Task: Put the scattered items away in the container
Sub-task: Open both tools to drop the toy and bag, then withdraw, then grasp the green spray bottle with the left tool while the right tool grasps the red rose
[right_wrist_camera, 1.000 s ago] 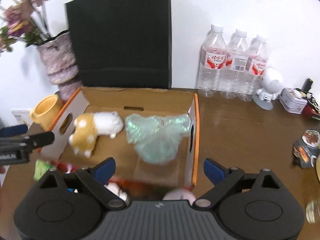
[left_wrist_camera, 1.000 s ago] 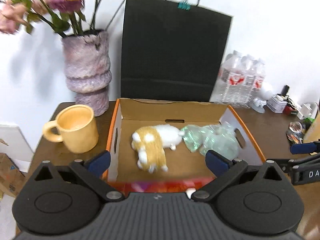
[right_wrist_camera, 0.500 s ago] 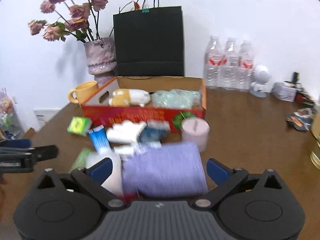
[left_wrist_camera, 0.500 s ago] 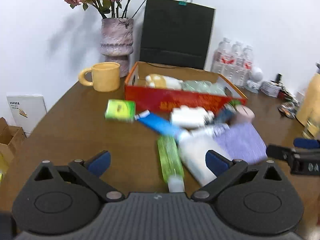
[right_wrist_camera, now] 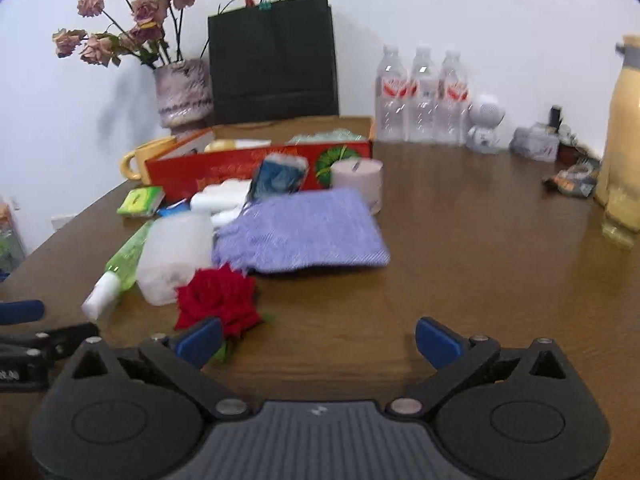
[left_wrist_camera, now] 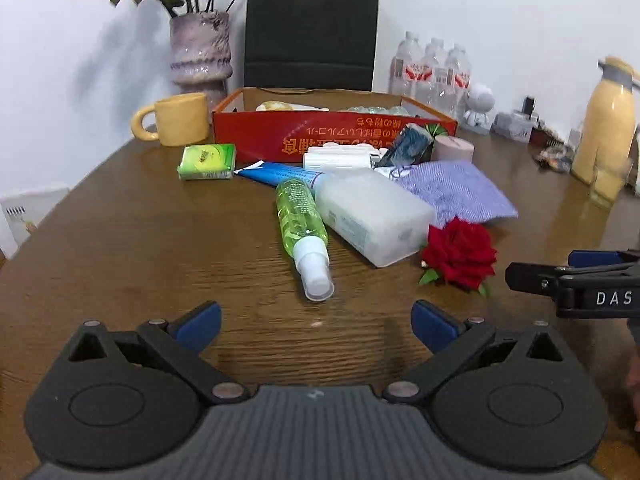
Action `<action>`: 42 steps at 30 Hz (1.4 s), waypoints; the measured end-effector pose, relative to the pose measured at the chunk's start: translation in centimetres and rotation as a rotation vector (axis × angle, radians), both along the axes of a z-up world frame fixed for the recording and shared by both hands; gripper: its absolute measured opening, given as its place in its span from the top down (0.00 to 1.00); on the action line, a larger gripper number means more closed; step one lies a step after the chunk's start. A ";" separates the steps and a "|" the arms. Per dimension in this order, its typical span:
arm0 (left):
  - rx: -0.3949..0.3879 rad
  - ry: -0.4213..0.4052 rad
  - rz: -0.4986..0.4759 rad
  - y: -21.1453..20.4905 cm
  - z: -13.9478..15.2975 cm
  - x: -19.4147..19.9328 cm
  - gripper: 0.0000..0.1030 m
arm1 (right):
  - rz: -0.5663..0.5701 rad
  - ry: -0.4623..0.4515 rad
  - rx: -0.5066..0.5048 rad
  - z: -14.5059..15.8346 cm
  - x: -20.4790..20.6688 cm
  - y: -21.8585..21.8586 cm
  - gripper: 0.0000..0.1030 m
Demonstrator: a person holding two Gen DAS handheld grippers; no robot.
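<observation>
The red cardboard box (left_wrist_camera: 332, 136) stands at the far middle of the table, with a plush toy and a green bag inside. In front of it lie a green tissue pack (left_wrist_camera: 206, 161), a blue tube (left_wrist_camera: 280, 172), a green spray bottle (left_wrist_camera: 302, 224), a translucent white bottle (left_wrist_camera: 372, 212), a purple cloth (left_wrist_camera: 456, 192) and a red rose (left_wrist_camera: 458, 256). My left gripper (left_wrist_camera: 316, 322) is open over bare wood, just short of the spray bottle's cap. My right gripper (right_wrist_camera: 318, 340) is opening with nothing between its jaws; its left finger sits beside the rose (right_wrist_camera: 218, 300).
A yellow mug (left_wrist_camera: 178, 120), a vase of flowers (left_wrist_camera: 200, 52) and a black paper bag (left_wrist_camera: 312, 28) stand behind the box. Water bottles (right_wrist_camera: 422, 96), a small white figure (right_wrist_camera: 484, 124) and a yellow flask (left_wrist_camera: 608, 120) line the back right. Bare wood lies right of the cloth.
Both grippers have pulled back from over the box and sunk toward the table's near side. The scattered items have come into view in front of them.
</observation>
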State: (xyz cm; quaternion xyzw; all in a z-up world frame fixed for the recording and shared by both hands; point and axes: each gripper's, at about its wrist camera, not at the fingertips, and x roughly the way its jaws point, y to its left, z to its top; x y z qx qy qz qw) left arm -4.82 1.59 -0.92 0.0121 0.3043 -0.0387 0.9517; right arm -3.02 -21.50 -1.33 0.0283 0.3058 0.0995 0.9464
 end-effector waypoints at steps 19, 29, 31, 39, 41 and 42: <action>0.025 0.082 0.034 -0.5 -0.7 2.0 0.00 | 0.007 0.055 0.011 -0.6 0.3 0.4 0.00; 0.024 0.050 0.042 0.2 -0.4 4.7 0.28 | 0.107 0.063 -0.106 -0.7 1.5 3.3 0.00; 0.022 0.041 0.042 0.3 -0.3 4.9 0.40 | 0.131 0.061 -0.108 -0.7 2.2 4.0 0.00; 0.054 0.021 0.001 -0.2 -0.1 4.5 0.78 | 0.150 0.056 -0.101 -0.6 3.7 5.7 0.04; 0.060 0.020 0.001 -0.3 -0.1 4.2 0.78 | 0.141 0.048 -0.098 -0.5 3.6 5.5 0.10; 0.063 0.019 0.001 -0.3 -0.1 4.1 0.78 | 0.141 0.046 -0.098 -0.5 3.5 5.5 0.12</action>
